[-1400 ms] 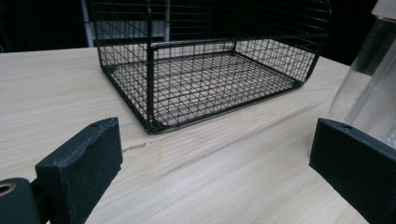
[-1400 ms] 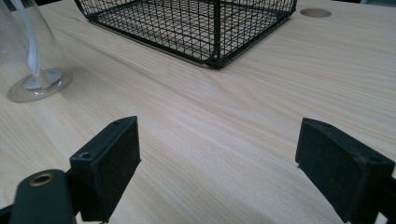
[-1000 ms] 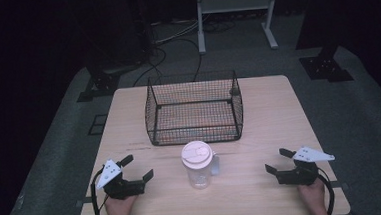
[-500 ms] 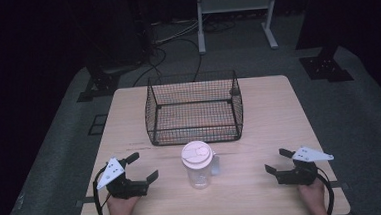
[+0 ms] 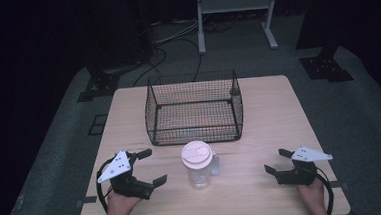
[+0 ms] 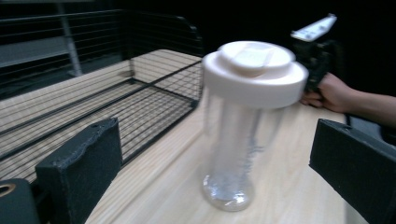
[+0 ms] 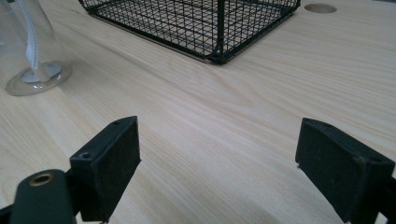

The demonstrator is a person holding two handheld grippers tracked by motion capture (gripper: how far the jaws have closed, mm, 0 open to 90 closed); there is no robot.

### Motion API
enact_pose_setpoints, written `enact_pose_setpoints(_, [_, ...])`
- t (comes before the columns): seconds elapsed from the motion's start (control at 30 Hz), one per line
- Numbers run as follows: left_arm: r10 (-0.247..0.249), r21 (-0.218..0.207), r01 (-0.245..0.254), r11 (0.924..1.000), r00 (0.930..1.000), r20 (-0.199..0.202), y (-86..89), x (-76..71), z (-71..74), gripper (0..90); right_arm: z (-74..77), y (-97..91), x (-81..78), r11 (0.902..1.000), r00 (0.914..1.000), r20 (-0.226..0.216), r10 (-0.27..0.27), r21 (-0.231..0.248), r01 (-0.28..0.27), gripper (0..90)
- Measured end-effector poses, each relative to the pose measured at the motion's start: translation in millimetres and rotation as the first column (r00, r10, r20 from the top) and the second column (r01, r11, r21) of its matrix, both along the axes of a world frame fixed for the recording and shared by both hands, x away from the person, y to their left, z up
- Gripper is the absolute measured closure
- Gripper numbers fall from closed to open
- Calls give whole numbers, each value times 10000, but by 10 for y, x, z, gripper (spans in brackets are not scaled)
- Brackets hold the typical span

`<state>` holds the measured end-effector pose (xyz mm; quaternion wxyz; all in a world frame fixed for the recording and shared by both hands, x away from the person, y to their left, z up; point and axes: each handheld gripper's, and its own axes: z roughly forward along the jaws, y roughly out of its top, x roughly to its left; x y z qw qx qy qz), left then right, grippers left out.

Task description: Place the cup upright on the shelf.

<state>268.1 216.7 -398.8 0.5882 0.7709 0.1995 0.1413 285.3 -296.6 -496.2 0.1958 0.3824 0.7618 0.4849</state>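
- Left gripper (image 5: pixel 151 167) sits at the table's near left, held by a hand (image 5: pixel 118 203), jaws spread wide.
- Right gripper (image 5: pixel 277 161) sits at the near right, jaws likewise wide apart.

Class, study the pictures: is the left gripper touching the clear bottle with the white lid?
Apart. In the high view, bare table lies between the left gripper and the bottle; its jaws stand wide open.
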Motion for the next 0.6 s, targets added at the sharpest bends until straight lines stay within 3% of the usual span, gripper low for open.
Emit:
enact_pose_setpoints(0.13, [-548, 149, 547, 9984, 9985, 75, -101, -2, 109, 15, 0, 1, 0, 10000, 10000, -19, 11, 15, -11, 129])
enact_pose_setpoints(0.6, [-1501, 851, 1499, 9850, 9887, -37, -306, 12, 314, 15, 0, 1, 0, 10000, 10000, -5, 52, 10, -52, 129])
